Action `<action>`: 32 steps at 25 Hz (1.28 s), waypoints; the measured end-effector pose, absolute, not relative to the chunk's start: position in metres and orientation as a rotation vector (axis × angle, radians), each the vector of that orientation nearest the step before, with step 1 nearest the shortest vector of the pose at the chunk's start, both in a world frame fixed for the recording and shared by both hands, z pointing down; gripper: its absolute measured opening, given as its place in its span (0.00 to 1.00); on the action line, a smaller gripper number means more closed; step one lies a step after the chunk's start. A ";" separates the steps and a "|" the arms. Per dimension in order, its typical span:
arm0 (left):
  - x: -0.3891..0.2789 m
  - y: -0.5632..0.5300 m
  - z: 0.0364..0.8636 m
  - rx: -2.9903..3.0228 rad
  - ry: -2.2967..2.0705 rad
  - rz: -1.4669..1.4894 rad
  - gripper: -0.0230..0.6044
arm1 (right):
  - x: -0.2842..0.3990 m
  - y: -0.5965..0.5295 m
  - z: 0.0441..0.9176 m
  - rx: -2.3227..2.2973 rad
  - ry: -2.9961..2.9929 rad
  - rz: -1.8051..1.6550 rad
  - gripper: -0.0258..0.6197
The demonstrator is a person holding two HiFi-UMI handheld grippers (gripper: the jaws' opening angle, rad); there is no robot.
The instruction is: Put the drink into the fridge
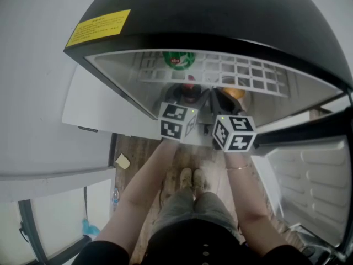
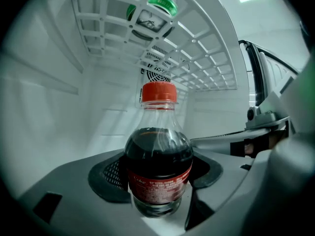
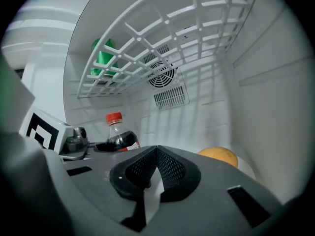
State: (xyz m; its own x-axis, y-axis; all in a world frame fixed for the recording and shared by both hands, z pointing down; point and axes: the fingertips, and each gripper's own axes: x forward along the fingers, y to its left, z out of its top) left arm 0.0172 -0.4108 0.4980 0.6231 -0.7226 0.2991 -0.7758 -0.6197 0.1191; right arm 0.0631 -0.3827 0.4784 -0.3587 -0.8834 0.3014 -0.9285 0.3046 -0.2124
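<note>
Worn wooden floor (image 1: pixel 139 148) beside a pale wall (image 1: pixel 30 43).

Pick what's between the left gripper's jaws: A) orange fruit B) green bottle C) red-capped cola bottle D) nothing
C: in the left gripper view, the left gripper clamps the red-capped cola bottle; the green bottle sits on the wire shelf above.

A green bottle (image 2: pixel 158 3) is carried on the white wire shelf (image 2: pixel 197 58). Beneath it, in the lower compartment (image 3: pixel 206 122), a round orange fruit (image 3: pixel 219 156) is seen resting.
</note>
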 end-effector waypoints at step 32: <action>0.028 -0.417 0.510 2.638 -1.211 0.357 0.55 | 0.075 -0.364 0.510 1.700 -2.403 0.693 0.05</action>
